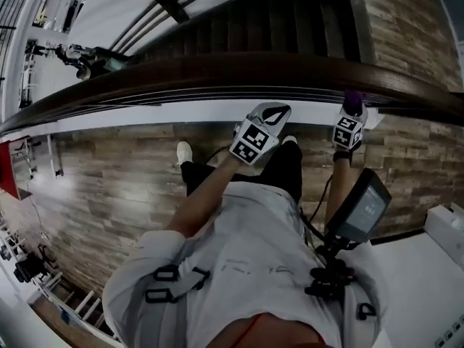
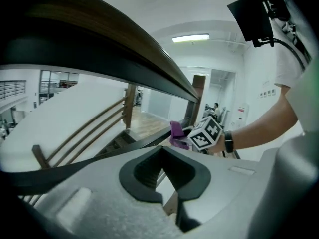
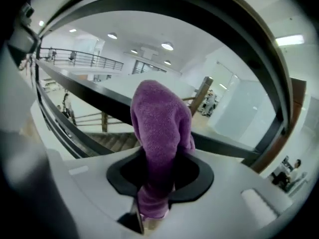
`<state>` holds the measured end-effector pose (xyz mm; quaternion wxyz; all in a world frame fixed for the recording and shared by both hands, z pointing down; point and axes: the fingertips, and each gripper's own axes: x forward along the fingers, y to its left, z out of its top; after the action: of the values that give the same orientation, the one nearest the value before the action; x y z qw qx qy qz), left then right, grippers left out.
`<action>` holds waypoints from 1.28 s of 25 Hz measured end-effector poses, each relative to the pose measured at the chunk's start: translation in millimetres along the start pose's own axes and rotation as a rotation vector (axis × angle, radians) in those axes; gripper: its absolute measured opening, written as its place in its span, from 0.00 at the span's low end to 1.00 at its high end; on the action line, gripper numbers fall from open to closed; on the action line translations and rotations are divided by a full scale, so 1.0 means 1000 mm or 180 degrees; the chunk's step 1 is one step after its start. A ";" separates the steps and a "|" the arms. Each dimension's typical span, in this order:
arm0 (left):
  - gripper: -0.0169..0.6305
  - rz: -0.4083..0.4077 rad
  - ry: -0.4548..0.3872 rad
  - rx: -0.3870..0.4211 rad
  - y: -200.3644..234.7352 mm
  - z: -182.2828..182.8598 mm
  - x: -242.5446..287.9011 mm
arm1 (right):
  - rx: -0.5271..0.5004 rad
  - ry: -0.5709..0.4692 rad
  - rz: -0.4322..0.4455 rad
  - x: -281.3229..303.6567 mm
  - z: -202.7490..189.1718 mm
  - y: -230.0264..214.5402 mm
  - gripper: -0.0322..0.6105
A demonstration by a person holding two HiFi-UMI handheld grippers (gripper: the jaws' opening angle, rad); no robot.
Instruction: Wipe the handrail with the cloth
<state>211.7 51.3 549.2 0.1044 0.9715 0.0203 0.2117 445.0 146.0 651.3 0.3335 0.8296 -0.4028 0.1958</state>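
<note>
Right gripper point(image 3: 158, 180): jaws pinching the purple cloth point(image 3: 160, 128), clamped on its lower part. The rest stands up out of the jaws as 1 bunched roll, top end flopped over. Left gripper point(image 2: 162, 156): jaws pressed together at the tips, nothing between them, idle just left of the right one in the head view.

Cloth location: at the near edge of the handrail point(image 1: 239, 75), toward its right end in the head view. Cannot tell if it touches the wood or sits just short of it. The left gripper view shows the cloth tucked low beside the rail, not on top of it.

Risks, as a guess:
- Only a narrow part of the cloth is gripped, so drag along the rail could pull it out of the jaws. It would then drop over the rail toward the stairs point(image 1: 290, 20) below.
- The cloth is bunched, so only a small patch would meet the wood and the wipe would leave strips untouched.
- The 2 grippers are close together, so a sweep to the left could knock them into each other.

Axes: the handrail's long axis runs left to right across the head view, bowed by the lens. The cloth's long axis lies along the gripper's pointing line, crosswise to the rail, free end toward the rail.
</note>
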 end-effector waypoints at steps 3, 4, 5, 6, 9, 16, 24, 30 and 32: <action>0.03 0.0482 -0.0079 -0.0177 0.064 -0.031 -0.078 | -0.0252 -0.0176 0.0695 -0.012 0.035 0.157 0.20; 0.03 0.0642 -0.0108 -0.0238 0.085 -0.041 -0.108 | -0.0418 -0.0256 0.0928 -0.020 0.047 0.211 0.20; 0.03 0.0799 -0.0137 -0.0305 0.105 -0.052 -0.138 | -0.0600 -0.0343 0.1155 -0.030 0.060 0.264 0.20; 0.03 0.0951 -0.0164 -0.0376 0.125 -0.063 -0.170 | -0.0785 -0.0437 0.1380 -0.041 0.074 0.316 0.20; 0.02 0.1403 -0.0221 -0.0565 0.179 -0.098 -0.263 | -0.1351 -0.0767 0.1975 -0.074 0.120 0.462 0.20; 0.02 0.2278 -0.0312 -0.0873 0.272 -0.176 -0.431 | -0.2192 -0.1301 0.2794 -0.112 0.189 0.727 0.20; 0.03 0.2811 -0.0242 -0.1249 0.320 -0.241 -0.517 | -0.2912 -0.1476 0.2796 -0.107 0.237 0.908 0.20; 0.03 0.2915 -0.0360 -0.1480 0.325 -0.248 -0.531 | -0.3269 -0.1249 0.2849 -0.102 0.229 0.941 0.22; 0.03 0.2894 -0.0326 -0.1474 0.322 -0.250 -0.528 | -0.3300 -0.1238 0.2927 -0.101 0.225 0.944 0.22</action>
<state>-374.3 -259.2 624.0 0.2150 0.8427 -0.4569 0.1869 -357.2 -387.5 807.0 0.4905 0.3307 -0.8046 -0.0513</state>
